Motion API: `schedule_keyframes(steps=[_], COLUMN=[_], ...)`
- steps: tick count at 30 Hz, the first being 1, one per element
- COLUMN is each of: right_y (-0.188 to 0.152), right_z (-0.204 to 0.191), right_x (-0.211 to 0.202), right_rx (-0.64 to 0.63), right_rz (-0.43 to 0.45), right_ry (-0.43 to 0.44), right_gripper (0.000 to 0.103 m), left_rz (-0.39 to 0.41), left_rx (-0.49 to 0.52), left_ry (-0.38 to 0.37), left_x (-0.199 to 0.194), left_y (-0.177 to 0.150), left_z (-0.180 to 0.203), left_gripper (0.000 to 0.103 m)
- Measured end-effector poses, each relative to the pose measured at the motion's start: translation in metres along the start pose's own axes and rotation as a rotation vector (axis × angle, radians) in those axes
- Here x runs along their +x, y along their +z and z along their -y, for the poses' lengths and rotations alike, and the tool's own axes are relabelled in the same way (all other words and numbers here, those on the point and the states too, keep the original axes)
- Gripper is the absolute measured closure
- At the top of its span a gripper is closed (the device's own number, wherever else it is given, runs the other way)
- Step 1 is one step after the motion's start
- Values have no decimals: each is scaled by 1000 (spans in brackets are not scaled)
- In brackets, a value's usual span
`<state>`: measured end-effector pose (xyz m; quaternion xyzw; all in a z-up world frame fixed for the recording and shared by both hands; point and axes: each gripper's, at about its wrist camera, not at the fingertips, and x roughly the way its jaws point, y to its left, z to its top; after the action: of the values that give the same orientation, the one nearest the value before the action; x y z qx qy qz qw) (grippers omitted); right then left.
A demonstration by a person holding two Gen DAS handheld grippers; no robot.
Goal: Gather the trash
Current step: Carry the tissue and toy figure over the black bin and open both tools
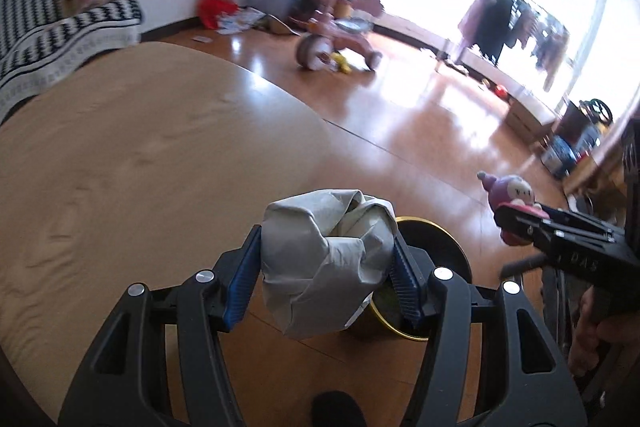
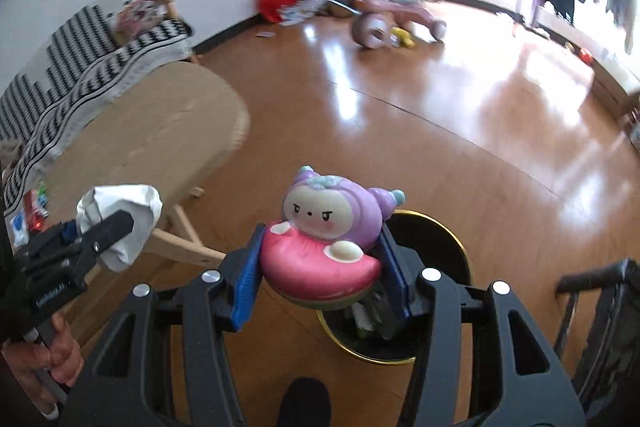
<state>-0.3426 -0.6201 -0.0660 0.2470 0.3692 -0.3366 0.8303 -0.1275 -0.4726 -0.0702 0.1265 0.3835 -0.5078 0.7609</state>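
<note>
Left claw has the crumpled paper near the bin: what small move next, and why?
Probably ease the left claw forward over the black bin before opening: the crumpled paper is clamped between its pads, and the bin's mouth shows just behind it.

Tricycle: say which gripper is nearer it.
Neither clearly. Left gripper with paper wad and right gripper with toy sit side by side, far from the tricycle.
</note>
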Motion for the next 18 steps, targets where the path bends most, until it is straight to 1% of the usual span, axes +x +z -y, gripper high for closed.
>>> schedule_keyframes(steps=[5,11,18], right_y=[-12,-23,-20], right_z=[40,67,74], right_x=[20,43,50], right_rx=[57,115,138], right_rz=[-78,-163,-176], right_ry=[-38,-45,-43], right_gripper=[51,50,50], left_rz=[-44,-78,-96], left_rx=[45,72,82], left_ry=[-29,-48,-60], left_x=[28,52,66], left_y=[-7,-12,-13], left_z=[25,42,49], left_gripper=[45,45,45])
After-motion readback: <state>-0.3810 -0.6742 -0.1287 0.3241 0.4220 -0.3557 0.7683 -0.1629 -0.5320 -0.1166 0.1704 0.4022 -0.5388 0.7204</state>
